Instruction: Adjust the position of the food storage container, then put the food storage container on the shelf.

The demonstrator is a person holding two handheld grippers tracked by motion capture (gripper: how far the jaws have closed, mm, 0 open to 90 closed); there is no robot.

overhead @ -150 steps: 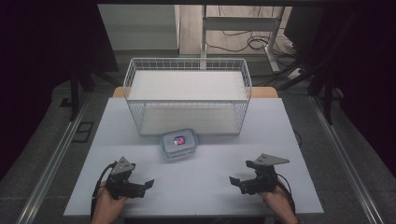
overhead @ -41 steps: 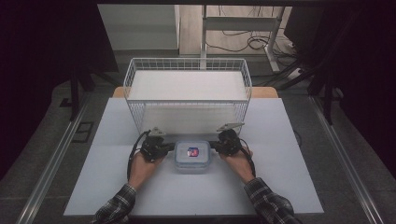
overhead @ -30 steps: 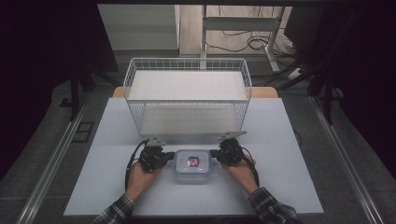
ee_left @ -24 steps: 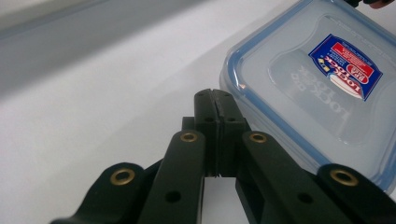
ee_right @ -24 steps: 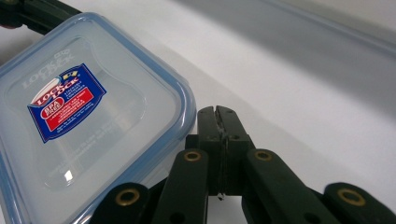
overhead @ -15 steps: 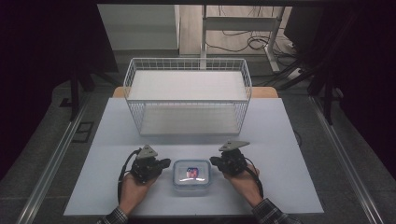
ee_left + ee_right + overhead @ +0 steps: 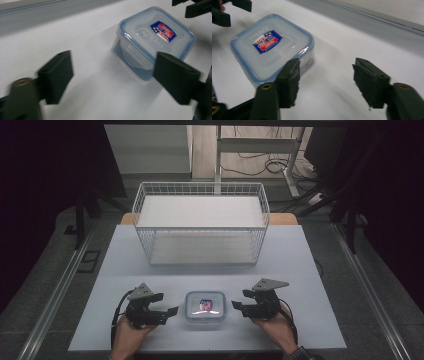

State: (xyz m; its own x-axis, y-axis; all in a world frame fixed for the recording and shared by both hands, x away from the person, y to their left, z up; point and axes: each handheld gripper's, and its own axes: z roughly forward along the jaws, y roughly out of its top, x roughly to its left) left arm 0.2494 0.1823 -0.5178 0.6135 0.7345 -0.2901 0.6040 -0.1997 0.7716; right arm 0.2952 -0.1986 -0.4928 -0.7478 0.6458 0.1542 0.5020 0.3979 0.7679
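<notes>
A small clear plastic food box [image 7: 205, 306] with a blue-rimmed lid and a red and blue label rests on the white table near the front edge. In the left gripper view the box [image 7: 152, 41] lies ahead and to the right of my left gripper [image 7: 112, 77], whose jaws stand wide apart around nothing. The right gripper view has the box [image 7: 272, 47] at upper left, beyond my open right gripper [image 7: 325, 82]. From above, the left gripper [image 7: 170, 312] and right gripper [image 7: 235, 306] flank the box, each a short gap from it.
A white wire basket [image 7: 201, 222] stands at the back middle of the table [image 7: 310, 270], with nothing in it. Hands hold both grippers near the table's front edge. Dark floor, metal rails and cables surround the table.
Both grippers brought the box toward the front edge from near the basket, then let go and drew apart sideways. The box now rests alone between them.
</notes>
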